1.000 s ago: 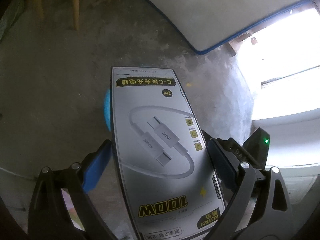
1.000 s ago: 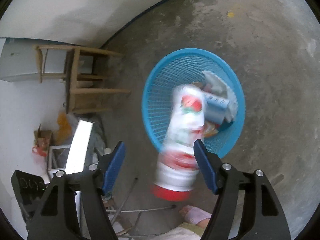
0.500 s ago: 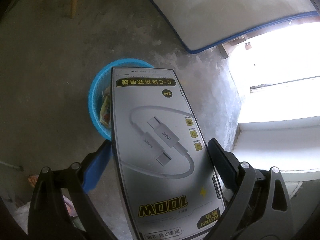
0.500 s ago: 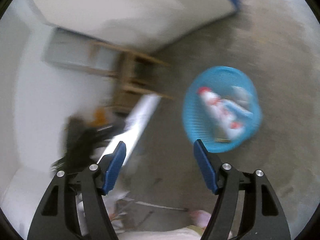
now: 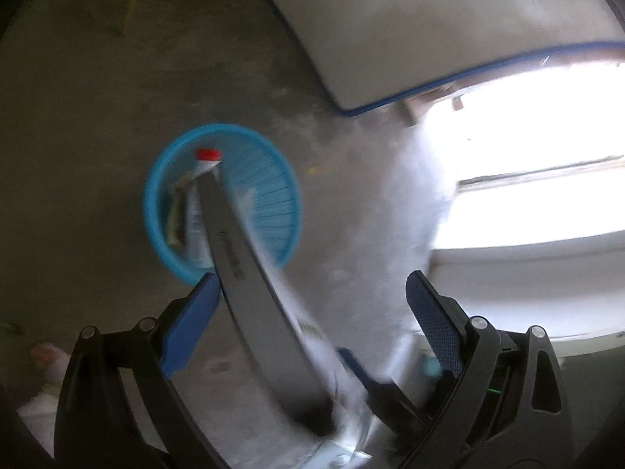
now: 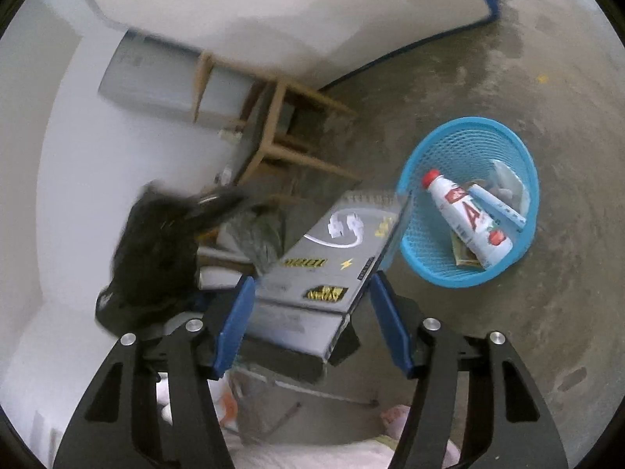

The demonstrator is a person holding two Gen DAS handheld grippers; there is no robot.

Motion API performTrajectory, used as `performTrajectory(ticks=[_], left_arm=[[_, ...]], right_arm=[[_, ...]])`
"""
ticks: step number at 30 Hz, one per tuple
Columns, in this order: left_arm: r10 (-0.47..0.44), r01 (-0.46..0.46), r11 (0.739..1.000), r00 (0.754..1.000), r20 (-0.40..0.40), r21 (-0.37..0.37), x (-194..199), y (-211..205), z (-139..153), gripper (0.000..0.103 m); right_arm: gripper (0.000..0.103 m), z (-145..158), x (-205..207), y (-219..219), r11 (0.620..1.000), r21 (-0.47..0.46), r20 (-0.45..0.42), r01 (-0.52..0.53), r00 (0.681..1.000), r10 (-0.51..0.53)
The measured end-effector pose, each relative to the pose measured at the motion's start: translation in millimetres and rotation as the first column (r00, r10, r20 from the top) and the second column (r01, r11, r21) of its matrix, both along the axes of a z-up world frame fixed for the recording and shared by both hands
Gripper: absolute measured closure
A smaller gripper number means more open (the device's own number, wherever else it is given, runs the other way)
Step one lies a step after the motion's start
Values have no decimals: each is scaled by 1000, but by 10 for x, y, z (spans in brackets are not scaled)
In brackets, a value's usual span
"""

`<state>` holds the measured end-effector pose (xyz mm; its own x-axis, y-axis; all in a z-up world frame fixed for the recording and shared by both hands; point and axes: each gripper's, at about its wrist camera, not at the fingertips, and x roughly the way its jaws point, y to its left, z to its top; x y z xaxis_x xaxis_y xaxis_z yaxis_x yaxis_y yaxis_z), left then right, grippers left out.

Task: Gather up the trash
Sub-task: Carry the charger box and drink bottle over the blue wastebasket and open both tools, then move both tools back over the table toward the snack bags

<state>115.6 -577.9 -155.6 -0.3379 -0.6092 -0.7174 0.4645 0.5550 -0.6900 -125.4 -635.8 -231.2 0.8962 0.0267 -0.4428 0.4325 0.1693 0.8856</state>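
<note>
Cable box (image 6: pixel 332 250) leaves the left gripper's (image 5: pixel 308 293) spread jaws (motion-blurred) above the basket (image 6: pixel 425 250).

Grey cable box (image 6: pixel 332 250) tilted towards blue mesh basket (image 6: pixel 425 262) on the floor, which holds a red-capped bottle (image 6: pixel 468 219)

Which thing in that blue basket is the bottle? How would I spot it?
Find the round blue mesh basket on the concrete floor. Inside lies the bottle: white, on its side, with a red cap, larger than the flat wrappers and the pale blue tube lying on it.
</note>
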Motion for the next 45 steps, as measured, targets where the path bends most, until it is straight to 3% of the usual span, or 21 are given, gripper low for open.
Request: performTrajectory(ticks=[2,5,8,14,17,20,24,26,31,35,37,41,45], left_arm=[[21,-22,999,1000,-12,-46,10,8,70,11],[17,-20,995,999,-32,-99,-21,37,178,11],[7,-12,991,999,-39,-134,-42,150,325,11],[24,-14,971,999,38,-238,-92,725,776,11],[49,-10,956,991,125,-294,-160,1139,1057,11],[100,-16,944,966,240,-329,-257,1594,1322,11],[195,-31,922,899,393,-387,-481,2295,1658,9],[237,-43,915,862,448,-401,-531,2569,1790,9],[349,-111,901,758,552,-419,-780,3420,1956,9],[356,-122,916,686,634,-382,-1041,4093,1983,9],[371,-161,918,673,640,-362,-1160,4443,1908,9],[430,-307,903,629,647,-302,-1293,5162,1756,9],[506,-443,850,538,674,-284,-1437,5851,1660,9]], right_arm=[[42,-154,-111,-107,994,26,-20,108,994,-108],[37,-426,-270,-204,973,53,-126,224,968,-216],[37,-633,-416,-165,959,102,-174,266,954,-246],[37,-582,-704,83,970,40,-216,239,950,-225],[37,-455,-801,222,979,-21,-253,202,947,-200],[37,-280,-782,364,985,-96,-302,144,939,-167],[36,93,-709,630,968,-248,-368,32,921,-125],[30,288,-658,750,945,-326,-388,-11,913,-124],[14,1002,-423,1273,809,-576,-365,-117,922,-127],[7,1498,-227,1781,663,-728,-300,-175,951,-79],[7,1635,-123,1988,632,-748,-275,-202,961,-17],[7,1787,187,2353,629,-716,-247,-304,952,179],[7,1941,594,2777,596,-679,-220,-430,893,393]])
